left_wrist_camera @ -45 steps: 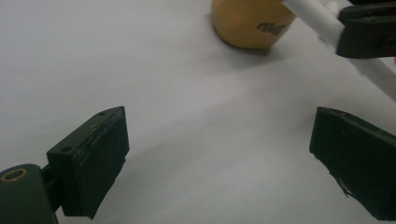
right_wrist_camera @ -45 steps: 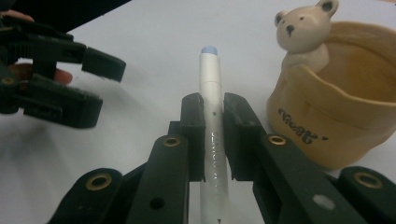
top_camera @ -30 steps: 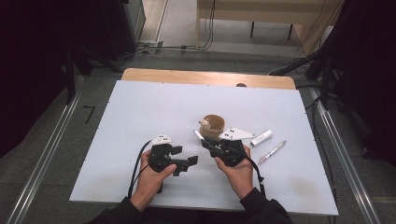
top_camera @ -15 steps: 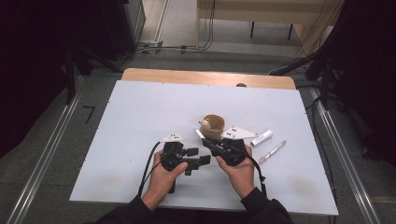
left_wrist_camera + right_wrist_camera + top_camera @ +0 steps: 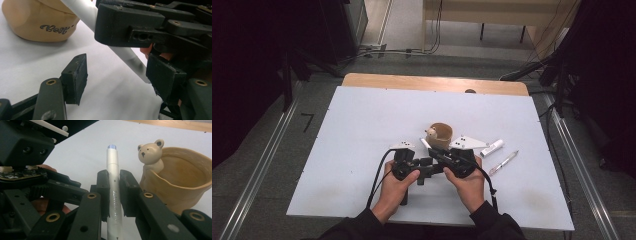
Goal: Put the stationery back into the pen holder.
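Note:
My right gripper (image 5: 114, 192) is shut on a white pen (image 5: 113, 170), which points past the jaws toward the tan bear cup (image 5: 180, 185). In the high view the right gripper (image 5: 437, 154) sits just in front of the cup (image 5: 439, 134). My left gripper (image 5: 424, 171) points at it from the left. In the left gripper view the pen's rear end (image 5: 130, 58) slants down between the jaws of the left gripper (image 5: 120, 77), under the right gripper's black body (image 5: 140, 27). The left jaws have just been closing; gaps remain around the pen, so the gripper is open.
A short white marker (image 5: 492, 148) and a slim pen (image 5: 504, 162) lie to the right of the right hand. The white tabletop (image 5: 362, 125) stretches away on the left and behind the cup. A wooden strip (image 5: 432, 82) borders the far edge.
The left gripper has slid right, up to the right gripper, and its jaws have narrowed. The right gripper, pen and cup have stayed put.

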Available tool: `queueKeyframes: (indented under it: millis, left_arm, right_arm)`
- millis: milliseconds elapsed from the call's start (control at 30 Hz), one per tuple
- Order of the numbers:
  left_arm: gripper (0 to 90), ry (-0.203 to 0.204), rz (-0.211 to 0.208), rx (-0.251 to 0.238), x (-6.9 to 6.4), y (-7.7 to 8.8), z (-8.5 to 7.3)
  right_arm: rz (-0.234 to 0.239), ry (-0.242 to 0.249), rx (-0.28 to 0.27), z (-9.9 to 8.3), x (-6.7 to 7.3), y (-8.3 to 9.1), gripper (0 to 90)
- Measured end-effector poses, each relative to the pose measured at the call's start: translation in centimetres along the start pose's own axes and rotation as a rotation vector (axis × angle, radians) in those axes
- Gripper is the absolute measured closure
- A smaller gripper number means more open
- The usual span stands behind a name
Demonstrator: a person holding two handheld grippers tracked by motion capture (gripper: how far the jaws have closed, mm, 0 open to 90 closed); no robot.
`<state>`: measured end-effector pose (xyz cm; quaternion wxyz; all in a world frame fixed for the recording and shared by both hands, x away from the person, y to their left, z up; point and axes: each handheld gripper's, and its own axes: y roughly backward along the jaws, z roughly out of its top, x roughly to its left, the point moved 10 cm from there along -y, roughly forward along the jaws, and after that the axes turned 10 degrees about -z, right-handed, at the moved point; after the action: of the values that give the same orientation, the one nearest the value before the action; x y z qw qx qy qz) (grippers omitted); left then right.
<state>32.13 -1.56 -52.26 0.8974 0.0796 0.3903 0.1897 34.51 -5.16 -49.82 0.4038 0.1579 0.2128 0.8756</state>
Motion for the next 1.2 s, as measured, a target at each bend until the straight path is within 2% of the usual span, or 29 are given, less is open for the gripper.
queueKeyframes:
  millis: [200,267,367,433,567,700,800,867,967,1067,1100,1133,1200]
  left_arm:
    - [43.0,0.019,-0.03,-0.01,-0.2,-0.3,0.2]
    - [50.6,0.031,-0.057,-0.007,-0.3,-0.4,0.2]
    - [58.1,0.034,-0.067,-0.005,-0.4,-0.4,0.2]
    - [64.7,0.036,-0.069,-0.006,-0.4,-0.4,0.2]
    - [69.6,0.047,-0.057,-0.016,-0.1,-0.3,0.3]
    - [78.4,0.062,-0.049,-0.024,0.3,0.0,0.4]
    - [79.0,0.056,-0.046,-0.021,0.4,0.1,0.4]
    - [79.2,0.054,-0.049,-0.021,0.2,0.1,0.3]
    - [79.2,0.051,-0.054,-0.024,0.1,0.1,0.4]
    - [79.3,0.042,-0.054,-0.026,0.0,0.2,0.5]
    - [79.3,0.035,-0.05,-0.023,0.0,0.2,0.5]
    - [79.3,0.029,-0.043,-0.025,0.0,0.2,0.5]
    - [79.3,0.01,-0.031,-0.022,0.1,0.2,0.6]
  right_arm:
    - [0.0,-0.004,-0.001,-0.1,-0.1,0.0,76.9]
    - [0.001,-0.007,-0.001,-0.1,-0.1,0.0,76.9]
    - [0.0,-0.009,-0.001,-0.1,-0.1,0.0,76.9]
    - [0.001,-0.008,-0.001,-0.1,0.0,0.0,76.8]
    - [-0.001,-0.008,-0.007,0.0,0.0,0.1,76.8]
    - [0.001,-0.008,-0.024,0.3,0.0,0.4,75.9]
    - [0.0,-0.004,-0.028,0.4,0.0,0.5,74.8]
    - [0.0,0.001,-0.028,0.4,0.1,0.5,69.7]
    - [0.002,0.003,-0.028,0.4,0.1,0.6,67.6]
    - [0.0,0.007,-0.029,0.4,0.2,1.0,59.0]
    - [0.0,0.007,-0.029,0.4,0.2,1.0,59.0]
    - [-0.003,0.006,-0.03,0.4,0.1,1.3,51.9]
    - [-0.005,0.007,-0.032,0.4,0.0,1.4,49.9]
